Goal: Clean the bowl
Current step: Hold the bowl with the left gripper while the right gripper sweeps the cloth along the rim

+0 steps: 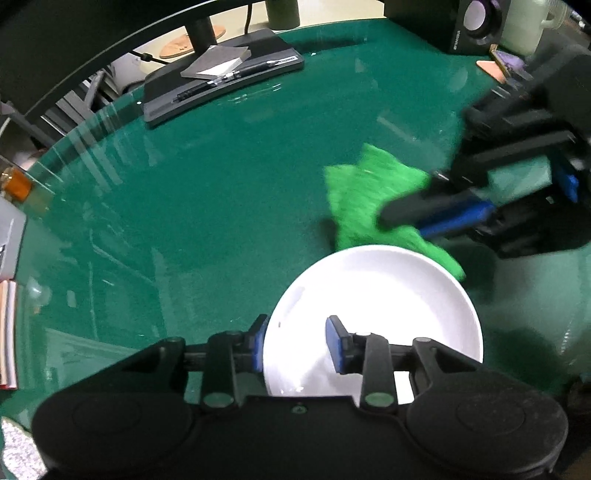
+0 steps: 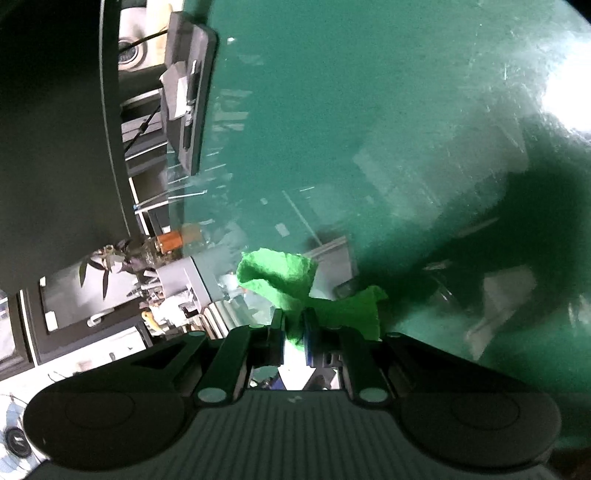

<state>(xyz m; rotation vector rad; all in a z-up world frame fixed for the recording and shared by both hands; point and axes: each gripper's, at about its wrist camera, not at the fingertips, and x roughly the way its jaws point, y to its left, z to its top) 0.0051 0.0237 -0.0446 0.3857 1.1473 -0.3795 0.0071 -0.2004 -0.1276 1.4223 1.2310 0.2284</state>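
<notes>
A white bowl [image 1: 369, 295] sits on the green glass-topped table [image 1: 184, 203], close under my left gripper [image 1: 297, 339]. That gripper straddles the bowl's near rim, one blue pad outside the wall and one inside, closed on it. My right gripper [image 1: 395, 214] comes in from the right just beyond the bowl's far rim, shut on a bright green cloth [image 1: 362, 192]. The cloth hangs over the table and touches the far rim. In the right wrist view the cloth [image 2: 280, 277] bunches out ahead of the right gripper [image 2: 293, 328], pinched between its pads.
A black monitor base [image 1: 221, 81] with a notepad and pens stands at the back left. A speaker [image 1: 476, 18] and a pale mug [image 1: 524, 26] are at the back right. Books [image 1: 7, 314] and an orange object [image 1: 16, 184] lie past the table's left edge.
</notes>
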